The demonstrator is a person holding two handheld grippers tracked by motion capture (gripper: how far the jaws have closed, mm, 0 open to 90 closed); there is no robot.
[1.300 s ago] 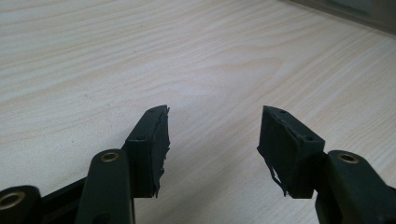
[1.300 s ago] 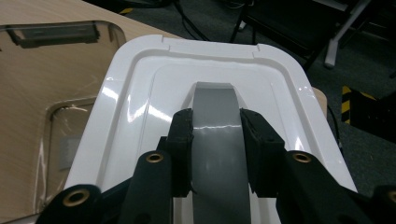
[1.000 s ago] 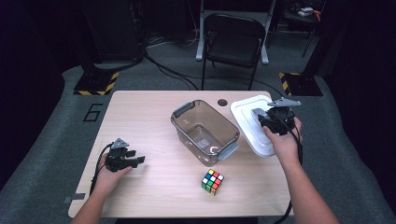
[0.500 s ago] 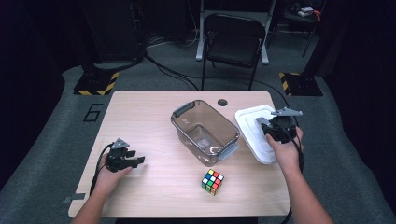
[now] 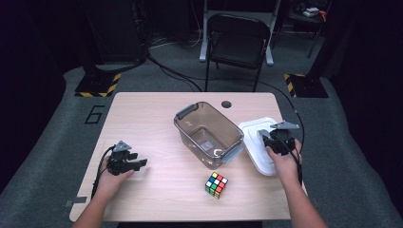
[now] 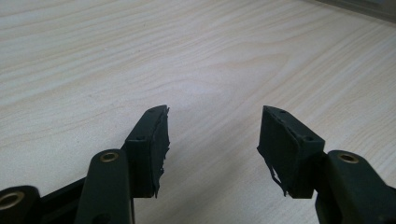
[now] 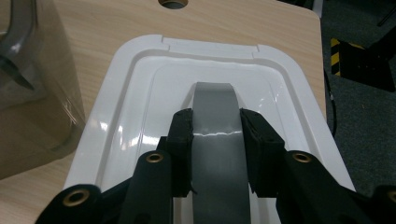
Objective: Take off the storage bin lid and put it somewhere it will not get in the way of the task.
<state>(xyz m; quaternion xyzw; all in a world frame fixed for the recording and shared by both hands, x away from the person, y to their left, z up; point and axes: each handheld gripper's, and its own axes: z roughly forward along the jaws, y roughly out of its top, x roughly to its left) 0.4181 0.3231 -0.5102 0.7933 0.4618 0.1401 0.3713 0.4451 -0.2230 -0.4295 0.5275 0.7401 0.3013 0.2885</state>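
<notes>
A white lid [image 5: 254,135] lies flat at the table's right edge, beside a clear plastic container [image 5: 183,116] with grey latches. My right gripper [image 5: 278,138] is over the lid. In the right gripper view my right gripper [image 7: 215,119] is shut on the lid's grey handle [image 7: 214,100], one jaw pressing each side, with the white lid [image 7: 140,93] under it. The container wall [image 7: 32,70] stands to the left there. My left gripper [image 5: 141,164] rests low over the table's front left. In the left gripper view my left gripper [image 6: 212,116] has its jaws apart over bare wood.
A Rubik's cube [image 5: 216,185] sits near the front edge, in front of the container. A cable hole [image 5: 226,104] is in the wooden table [image 5: 152,118] behind the container. A black chair [image 5: 237,42] stands beyond the table.
My right gripper has come down with the white lid, which was raised and tilted before and now lies flat on the table. The left gripper has stayed put.
</notes>
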